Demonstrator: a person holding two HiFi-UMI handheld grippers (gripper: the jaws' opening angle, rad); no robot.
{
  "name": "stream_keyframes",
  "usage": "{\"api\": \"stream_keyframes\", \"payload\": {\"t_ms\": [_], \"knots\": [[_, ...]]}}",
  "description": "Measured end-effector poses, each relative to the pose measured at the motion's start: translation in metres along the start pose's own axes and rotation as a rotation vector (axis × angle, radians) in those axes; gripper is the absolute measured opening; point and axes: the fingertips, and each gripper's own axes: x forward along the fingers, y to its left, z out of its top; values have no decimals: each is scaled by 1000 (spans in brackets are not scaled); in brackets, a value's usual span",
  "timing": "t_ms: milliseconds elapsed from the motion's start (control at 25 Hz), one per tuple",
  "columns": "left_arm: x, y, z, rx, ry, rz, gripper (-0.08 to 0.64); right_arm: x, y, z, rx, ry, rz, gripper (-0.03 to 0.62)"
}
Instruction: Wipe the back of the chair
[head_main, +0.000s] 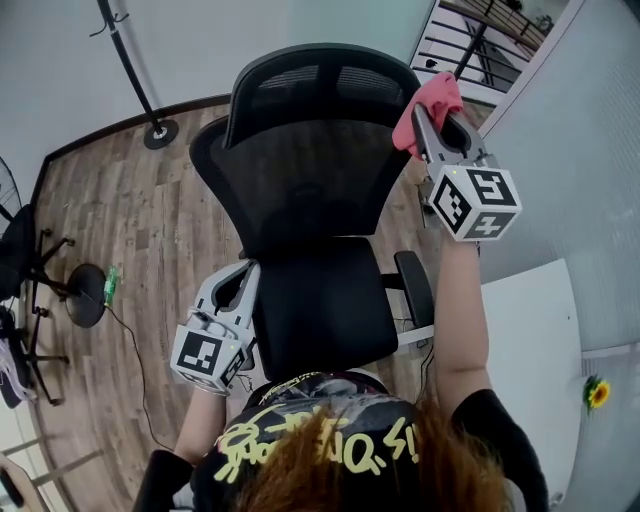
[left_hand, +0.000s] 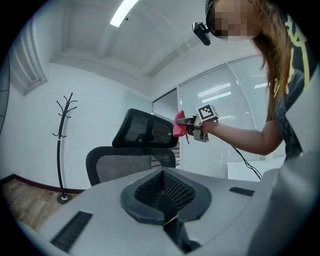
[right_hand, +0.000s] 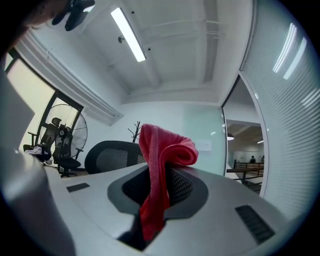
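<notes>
Chair: black mesh office type, standing on a wood floor directly in front of you, its seat toward you and its back upright beyond it. The headrest sits on top of the back.

Right gripper: you hold it raised with your arm extended, at the headrest's upper corner on your right. Its jaws are clamped on a red cloth. In the right gripper view the cloth is pinched between the pads, one fold bulging above them and a tail hanging below. In the left gripper view the cloth lies against the headrest's side edge. Whether it presses on the mesh cannot be confirmed.

Left gripper: held low, beside the seat's edge on your left, well apart from the cloth. Its own view shows the jaws closed together with nothing between them. Contact with the seat cannot be told.

Surroundings: a black coat stand stands on the floor beyond the chair, to your left. A white table lies to your right, with a yellow flower on it.
</notes>
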Motion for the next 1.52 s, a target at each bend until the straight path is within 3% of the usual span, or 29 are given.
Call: {"api": "stream_keyframes", "payload": {"t_ms": [160, 600, 1040, 1520], "knots": [[-7, 3, 0, 9, -10, 13, -6, 8, -1, -8, 66, 13, -18, 61], [-13, 8, 0, 35, -2, 37, -6, 33, 6, -10, 108, 19, -30, 61], [-8, 19, -1, 29, 9, 47, -6, 60, 42, -7, 72, 4, 33, 61], [-9, 26, 8, 71, 11, 42, -6, 61, 48, -7, 30, -3, -4, 61]]}}
